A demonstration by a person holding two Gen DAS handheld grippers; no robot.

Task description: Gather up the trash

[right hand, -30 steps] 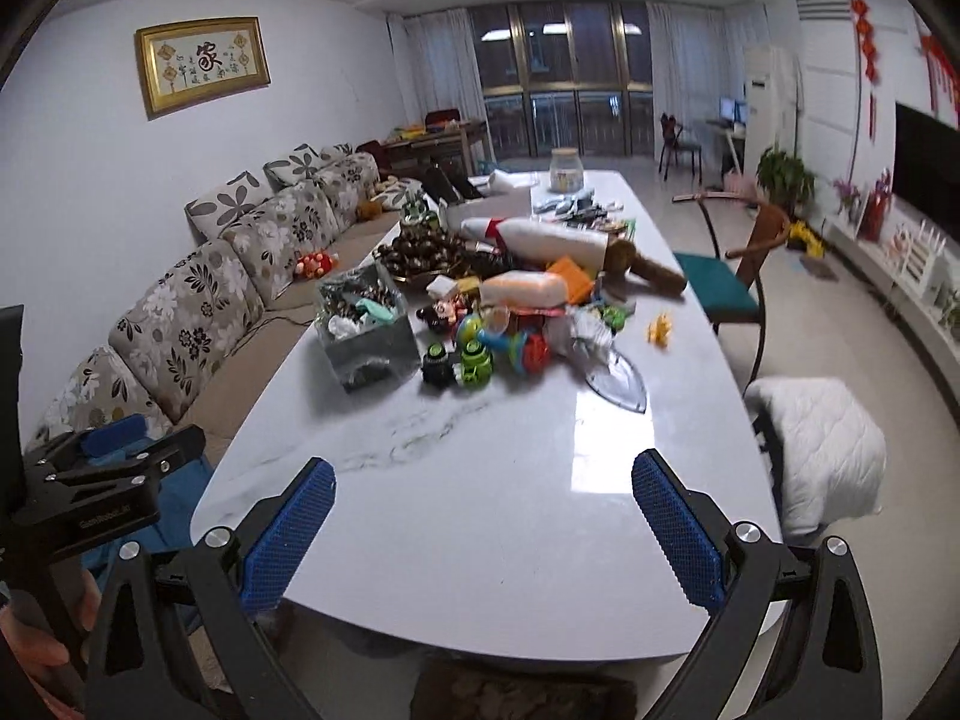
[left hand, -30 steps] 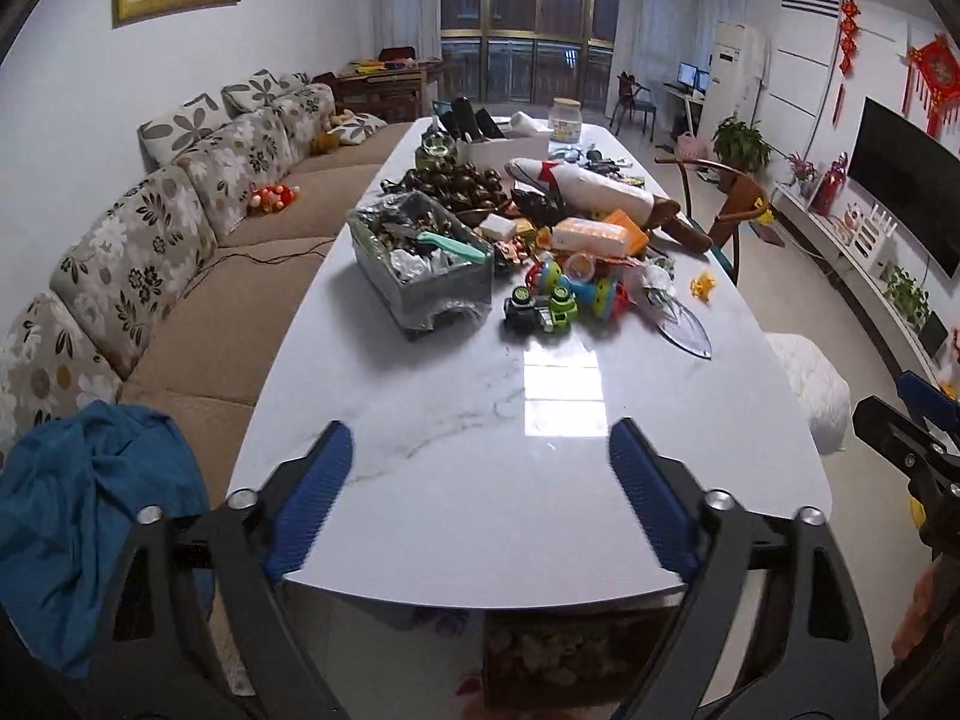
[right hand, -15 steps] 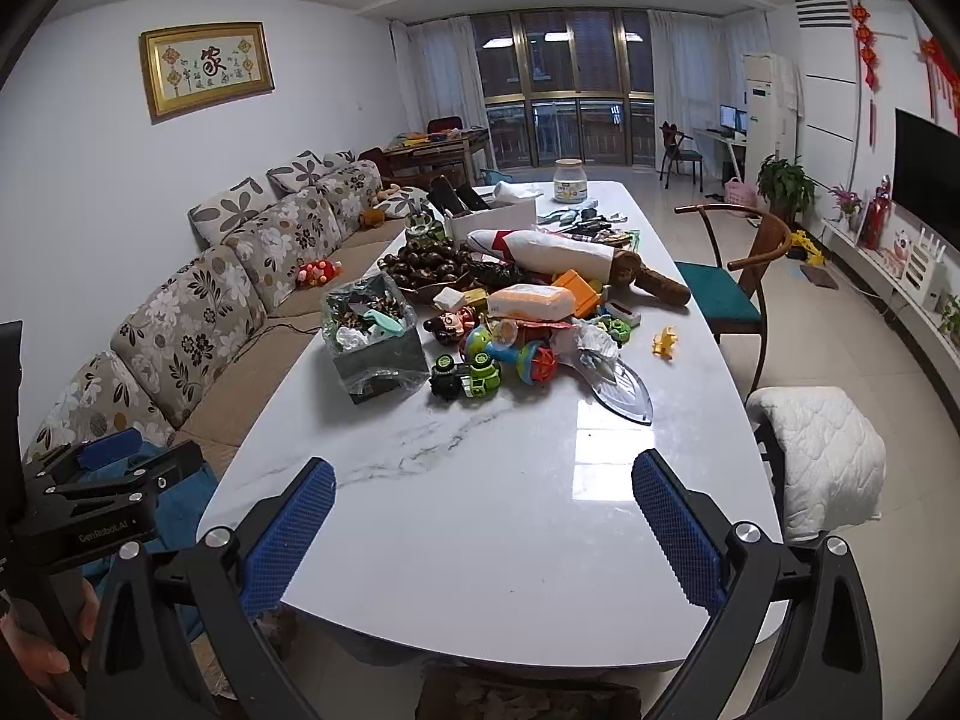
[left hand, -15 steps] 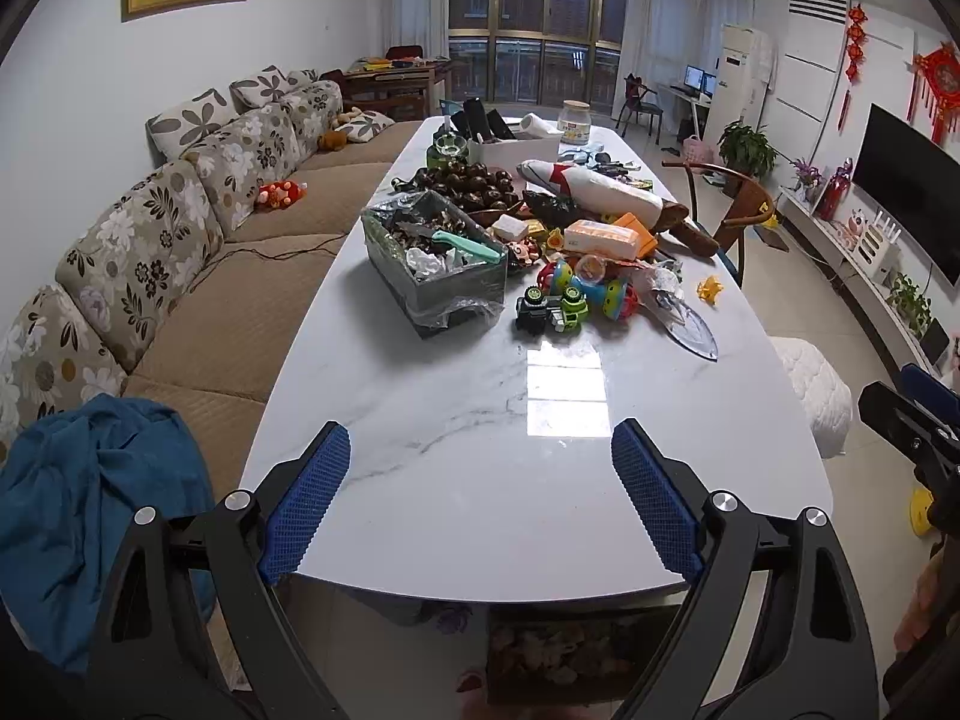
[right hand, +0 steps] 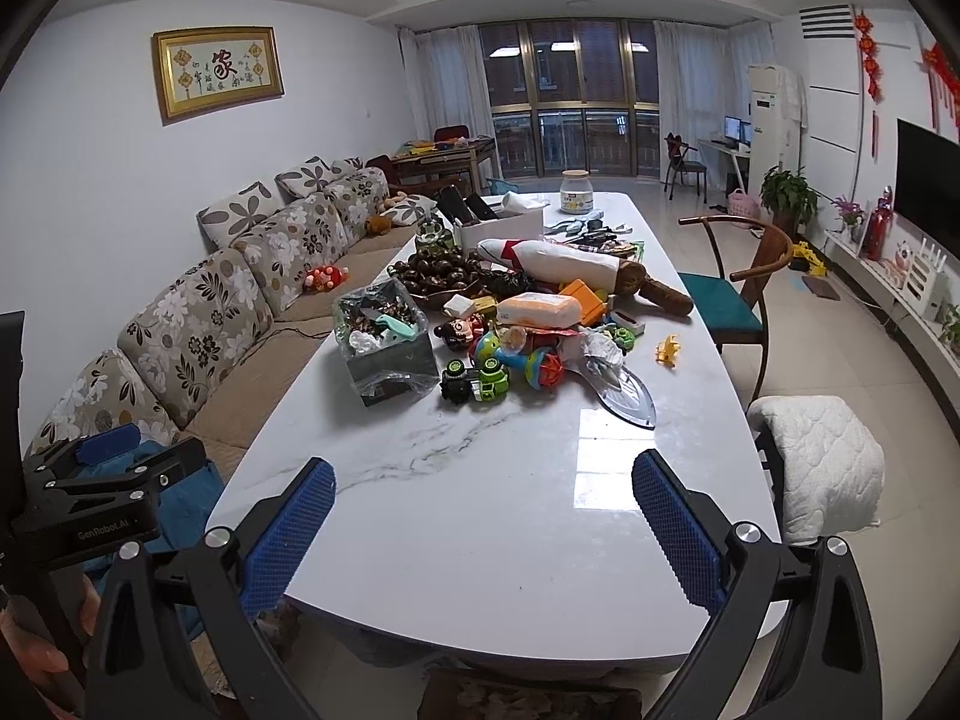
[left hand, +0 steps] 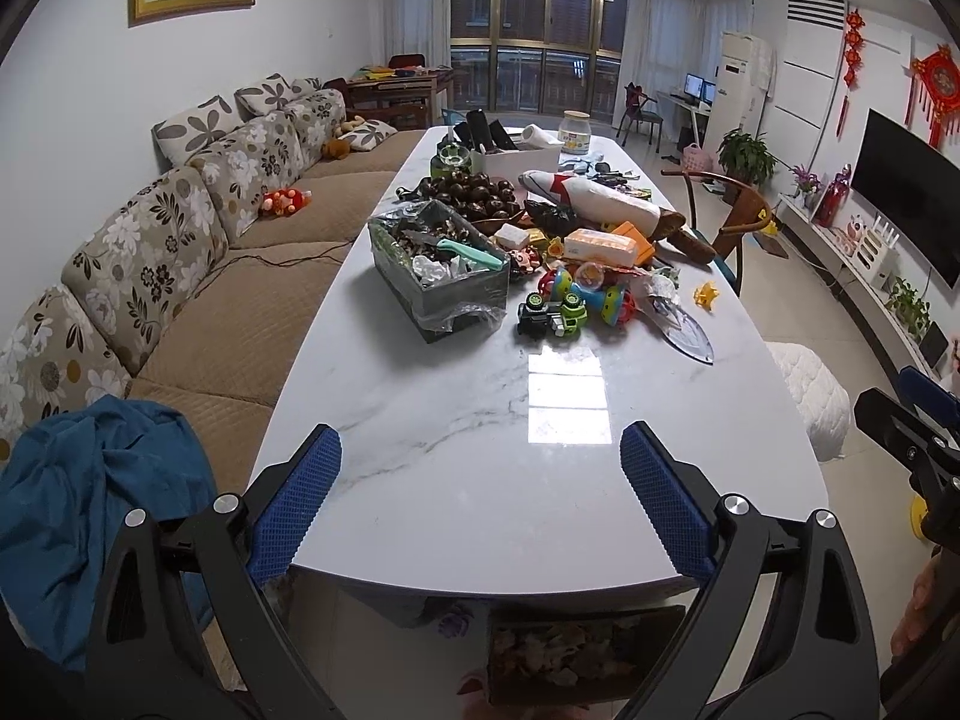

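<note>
A grey bin lined with clear plastic (left hand: 444, 282) (right hand: 387, 345) stands mid-table, full of shells and scraps. Beside it lies a pile of toys, wrappers and crumpled paper (left hand: 657, 288) (right hand: 594, 351). A toy truck (left hand: 549, 315) (right hand: 474, 381) sits at the near edge of the pile. My left gripper (left hand: 480, 498) is open and empty, above the near end of the white marble table (left hand: 480, 420). My right gripper (right hand: 483, 531) is open and empty over the same end of the table (right hand: 480, 480).
A floral sofa (left hand: 180, 252) runs along the table's left, with a blue cloth (left hand: 90, 492) on its near end. A wooden chair (right hand: 738, 294) and a white padded stool (right hand: 816, 456) stand on the right. A bin of scraps (left hand: 576, 654) sits under the near table edge.
Both grippers have risen and tilted slightly, so the table and its pile sit lower and a little farther in each view. Both stay open and empty.
</note>
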